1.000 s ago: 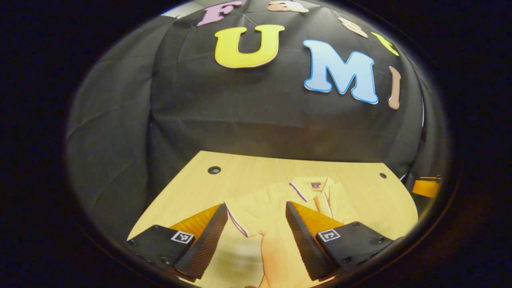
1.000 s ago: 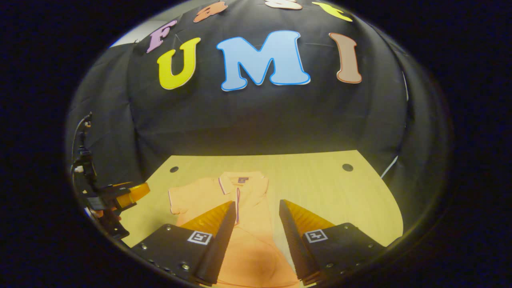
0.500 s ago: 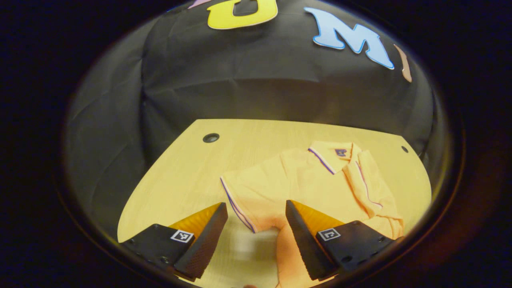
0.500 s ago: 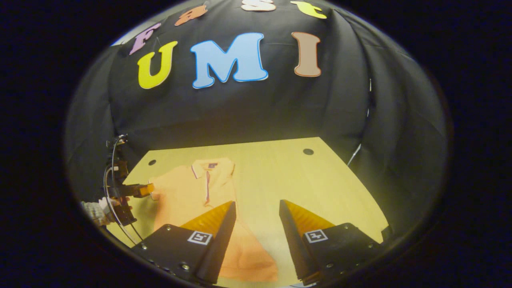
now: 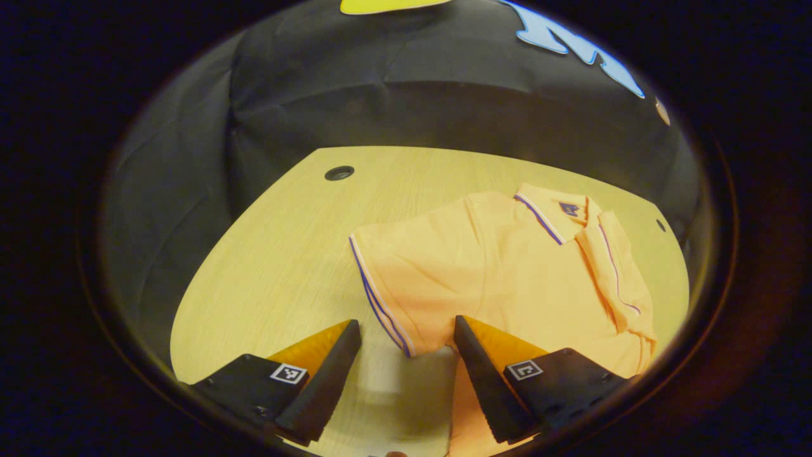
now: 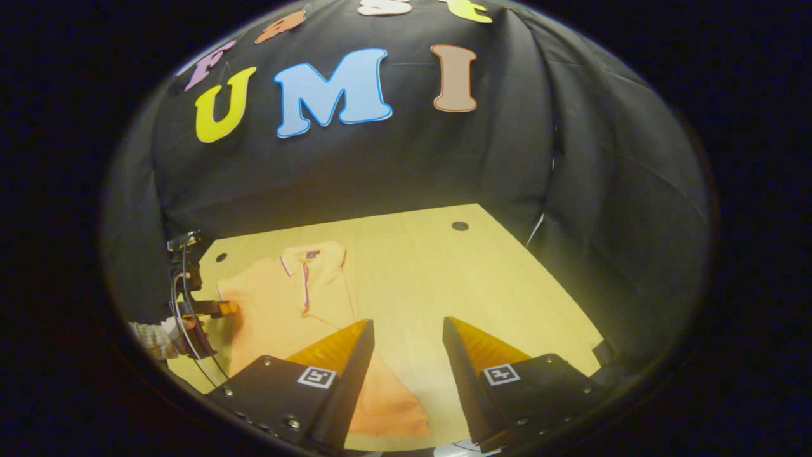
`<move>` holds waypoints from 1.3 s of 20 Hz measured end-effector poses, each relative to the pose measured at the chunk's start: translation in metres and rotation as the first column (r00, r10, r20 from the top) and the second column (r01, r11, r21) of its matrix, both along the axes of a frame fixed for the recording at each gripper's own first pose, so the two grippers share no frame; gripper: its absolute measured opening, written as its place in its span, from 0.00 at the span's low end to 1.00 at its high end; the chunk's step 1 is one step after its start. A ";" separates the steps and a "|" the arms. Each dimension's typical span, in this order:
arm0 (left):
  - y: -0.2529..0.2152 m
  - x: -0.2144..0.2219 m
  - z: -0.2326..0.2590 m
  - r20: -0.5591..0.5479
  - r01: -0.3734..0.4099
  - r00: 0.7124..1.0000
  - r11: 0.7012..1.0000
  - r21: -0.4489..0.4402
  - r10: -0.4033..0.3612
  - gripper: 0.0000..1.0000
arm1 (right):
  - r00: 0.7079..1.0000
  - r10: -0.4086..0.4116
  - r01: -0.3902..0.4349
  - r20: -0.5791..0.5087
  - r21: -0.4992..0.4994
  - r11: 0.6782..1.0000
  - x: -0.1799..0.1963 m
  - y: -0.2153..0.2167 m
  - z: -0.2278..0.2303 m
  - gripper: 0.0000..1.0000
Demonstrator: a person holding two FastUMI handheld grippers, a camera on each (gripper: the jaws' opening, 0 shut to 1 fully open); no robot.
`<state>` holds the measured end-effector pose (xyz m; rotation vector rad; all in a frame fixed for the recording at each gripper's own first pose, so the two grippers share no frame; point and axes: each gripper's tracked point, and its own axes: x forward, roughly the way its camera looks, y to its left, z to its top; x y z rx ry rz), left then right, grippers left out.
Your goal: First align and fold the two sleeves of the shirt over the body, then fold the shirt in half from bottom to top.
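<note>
One sleeve (image 5: 390,279) of the orange polo shirt (image 5: 520,273) is seen just ahead of the left gripper (image 5: 406,374), whose fingers are held apart. The right gripper (image 6: 403,374) is also held apart, with the shirt off to its left on the wooden table (image 6: 482,279). If only the striped cuff (image 5: 377,292) is pinched, the sleeve could be bunched and folded crooked.

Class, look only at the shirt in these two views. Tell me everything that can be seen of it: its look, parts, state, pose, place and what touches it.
The shirt is an orange polo of knit-looking cloth, with dark and white stripes edging the collar and the cuff of the left sleeve. It lies flat, front up, on the wooden table, collar toward the booth wall. That sleeve is spread out; the other side looks already folded over the body. The open left gripper hangs near the cuff, no finger visibly touching it.
</note>
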<state>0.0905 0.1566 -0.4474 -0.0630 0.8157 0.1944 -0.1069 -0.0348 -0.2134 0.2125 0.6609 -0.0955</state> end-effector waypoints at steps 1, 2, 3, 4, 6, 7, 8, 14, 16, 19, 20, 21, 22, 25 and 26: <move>0.000 0.000 -0.001 0.003 -0.003 1.000 1.000 -0.002 0.003 0.99 | 1.000 -0.001 0.001 -0.005 0.003 1.000 0.001 0.000 -0.002 0.69; 0.000 0.001 -0.002 0.007 -0.012 1.000 1.000 0.000 0.012 0.99 | 1.000 0.000 0.000 -0.008 0.006 1.000 0.002 0.001 -0.002 0.69; 0.000 0.001 -0.004 0.003 -0.014 1.000 1.000 0.007 0.014 0.99 | 1.000 0.002 -0.002 -0.011 0.007 1.000 0.004 0.001 -0.004 0.69; 0.000 0.002 -0.004 0.005 -0.010 1.000 1.000 0.008 0.010 1.00 | 1.000 0.005 -0.005 -0.012 0.006 1.000 0.006 0.002 -0.005 0.66; -0.002 0.004 -0.004 0.002 -0.004 1.000 1.000 0.009 0.004 0.97 | 1.000 0.013 -0.013 -0.015 0.009 1.000 0.009 0.005 -0.006 0.69; -0.002 0.004 -0.005 -0.002 -0.001 1.000 1.000 0.013 0.001 0.94 | 1.000 0.015 -0.015 -0.015 0.011 1.000 0.010 0.006 -0.008 0.69; -0.004 0.006 -0.006 0.005 0.007 1.000 1.000 0.004 -0.007 0.93 | 1.000 0.017 -0.017 -0.015 0.014 1.000 0.011 0.007 -0.008 0.69; -0.005 0.011 -0.002 0.019 -0.003 1.000 1.000 0.012 0.003 0.24 | 1.000 0.024 -0.024 -0.014 0.012 1.000 0.011 0.007 -0.012 0.69; -0.008 0.013 -0.004 0.009 -0.002 1.000 1.000 0.023 0.002 0.12 | 1.000 0.016 -0.016 -0.014 0.014 1.000 0.008 0.005 -0.013 0.69; -0.009 0.013 -0.003 -0.019 0.009 1.000 0.999 0.040 -0.008 0.12 | 1.000 -0.003 0.003 -0.012 0.018 1.000 0.000 -0.002 -0.013 0.69; -0.009 0.015 -0.003 -0.025 0.012 1.000 0.999 0.042 -0.011 0.12 | 1.000 -0.008 0.008 -0.012 0.017 1.000 -0.003 -0.005 -0.012 0.69; -0.009 0.015 -0.003 -0.033 0.016 0.999 0.999 0.044 -0.015 0.12 | 1.000 -0.014 0.014 -0.011 0.016 1.000 -0.006 -0.007 -0.013 0.69; -0.009 0.015 -0.003 -0.047 0.025 0.999 0.998 0.056 -0.022 0.12 | 1.000 -0.020 0.020 -0.012 0.017 1.000 -0.008 -0.009 -0.013 0.69; -0.011 0.017 0.008 -0.059 0.057 0.997 0.992 0.110 -0.050 0.12 | 0.999 -0.035 0.035 -0.015 0.020 0.999 -0.014 -0.016 -0.014 0.66; -0.012 0.021 0.015 -0.047 0.068 0.997 0.989 0.131 -0.063 0.12 | 0.999 -0.040 0.040 -0.015 0.023 0.999 -0.017 -0.018 -0.014 0.69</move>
